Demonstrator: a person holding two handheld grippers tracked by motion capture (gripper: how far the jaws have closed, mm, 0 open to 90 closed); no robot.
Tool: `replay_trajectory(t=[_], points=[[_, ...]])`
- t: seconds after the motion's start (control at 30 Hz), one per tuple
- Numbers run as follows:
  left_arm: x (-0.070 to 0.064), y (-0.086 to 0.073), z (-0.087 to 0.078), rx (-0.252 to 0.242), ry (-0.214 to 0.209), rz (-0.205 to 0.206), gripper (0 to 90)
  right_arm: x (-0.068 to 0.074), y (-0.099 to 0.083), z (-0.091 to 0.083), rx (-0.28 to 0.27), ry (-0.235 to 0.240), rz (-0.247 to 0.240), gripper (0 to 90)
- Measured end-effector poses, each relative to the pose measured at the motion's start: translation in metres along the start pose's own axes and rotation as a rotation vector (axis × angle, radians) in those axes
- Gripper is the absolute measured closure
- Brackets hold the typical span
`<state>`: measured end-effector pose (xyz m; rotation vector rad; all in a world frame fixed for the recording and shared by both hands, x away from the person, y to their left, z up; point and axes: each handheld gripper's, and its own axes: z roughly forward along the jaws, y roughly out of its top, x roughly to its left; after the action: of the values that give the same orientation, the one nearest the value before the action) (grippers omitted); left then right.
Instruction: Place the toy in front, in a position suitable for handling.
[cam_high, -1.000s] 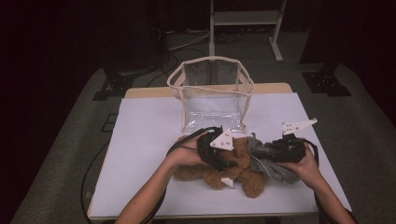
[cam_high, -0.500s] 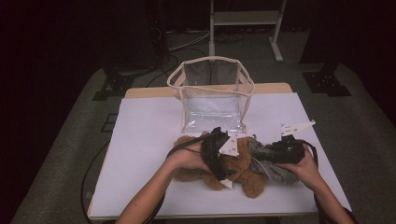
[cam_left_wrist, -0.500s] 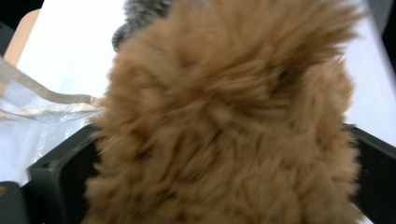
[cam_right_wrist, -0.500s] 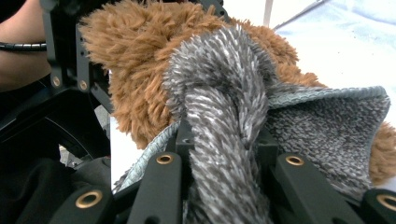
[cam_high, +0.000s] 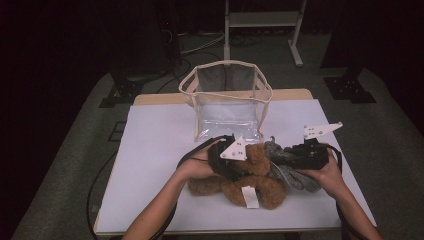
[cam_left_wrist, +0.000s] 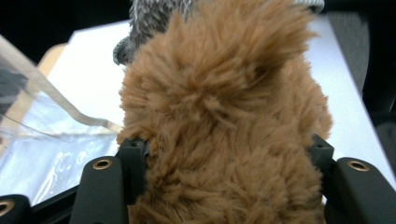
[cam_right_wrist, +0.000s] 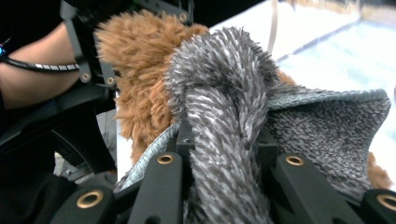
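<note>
A brown plush toy (cam_high: 265, 192) with a white tag lies on the white table (cam_high: 155, 150) near its front edge. My left gripper (cam_high: 234, 161) sits on its upper part, and in the left gripper view my left gripper (cam_left_wrist: 226, 156) is shut on the brown plush toy (cam_left_wrist: 224, 102), fur bulging between the jaws. A grey plush toy (cam_high: 295, 176) lies against its right side. My right gripper (cam_high: 300, 156) is shut on it. In the right gripper view my right gripper (cam_right_wrist: 226, 142) pinches a fold of the grey plush toy (cam_right_wrist: 233, 93).
A clear plastic bag (cam_high: 227, 97) with beige trim stands open-topped just behind the toys at the table's middle back. Bare white tabletop spreads to the left. A metal stand (cam_high: 262, 20) is on the floor beyond the table.
My left gripper has shifted slightly to the right onto the brown plush toy. The right gripper and the grey plush toy have hardly moved.
</note>
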<state>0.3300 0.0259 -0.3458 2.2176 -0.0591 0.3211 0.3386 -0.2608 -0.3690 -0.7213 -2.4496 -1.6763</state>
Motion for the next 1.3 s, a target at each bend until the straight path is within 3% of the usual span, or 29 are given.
replay_trajectory(t=[0.23, 0.53, 0.73, 0.9, 1.0, 1.13, 1.17, 1.3], points=[[0.007, -0.003, -0.022, -0.090, 0.030, -0.080, 38.9, 0.010, 0.024, -0.001, -0.038, -0.005, -0.052, 71.0], [0.008, -0.011, -0.029, -0.075, 0.040, -0.087, 39.5, 0.000, 0.000, 0.007, 0.007, -0.005, 0.005, 71.1], [0.002, -0.006, -0.025, -0.082, -0.001, -0.061, 40.0, -0.003, 0.013, 0.004, -0.037, -0.017, 0.006, 71.4], [0.002, -0.005, -0.029, -0.075, 0.012, -0.057, 40.1, -0.001, 0.014, 0.008, -0.033, -0.003, 0.008, 71.5], [0.003, -0.007, -0.028, -0.064, 0.013, -0.066, 40.1, 0.000, 0.004, 0.012, -0.005, 0.016, 0.021, 71.5], [0.002, -0.011, -0.021, -0.039, 0.001, -0.075, 40.1, 0.001, -0.014, 0.016, 0.086, 0.009, 0.033, 71.5], [0.002, -0.012, -0.020, -0.034, -0.002, -0.079, 40.1, 0.001, -0.021, 0.014, 0.113, -0.007, 0.037, 71.5], [0.002, -0.011, -0.013, -0.026, -0.012, -0.088, 40.3, -0.003, -0.033, -0.003, 0.124, -0.044, 0.062, 71.4]])
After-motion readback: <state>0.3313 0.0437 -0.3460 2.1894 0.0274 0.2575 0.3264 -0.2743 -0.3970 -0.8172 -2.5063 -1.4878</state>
